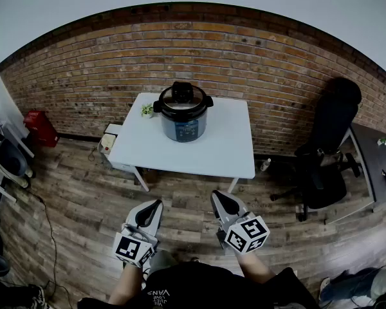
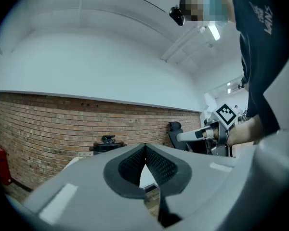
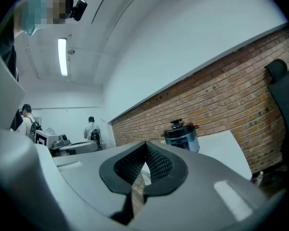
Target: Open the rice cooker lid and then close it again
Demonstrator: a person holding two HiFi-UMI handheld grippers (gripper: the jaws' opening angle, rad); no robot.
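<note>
1. Closest in, low in the head view: left gripper and right gripper, both held level, pointed at the table and well short of its near edge.
2. Left claw pressed together with nothing pinched. Right claw likewise pressed together and empty.
3. Rice cooker upright near the middle of the table's far edge, lid down, black knob on top. Small potted plant just beside it, at the far left corner.
4. Judged stage: approach only, lid not yet touched.
5. To do it well: close up to the near edge first, then spread one claw before arriving. Aim for the knob or a front latch, too small to make out from here.
6. Keep the other gripper ready against the cooker's body, to avoid shoving it into the plant or off the far edge. Lift along the hinge's arc rather than straight up. Hinge side not readable yet.
7. Only in the head view: whole tabletop, plant, office chair off the right edge, red box on the floor to the left.
8. Only in the left gripper view: right gripper seen side on, cooker a dark outline against the brick wall.
9. Only in the right gripper view: cooker's shiny side wall, distant people, ceiling strip light.
</note>
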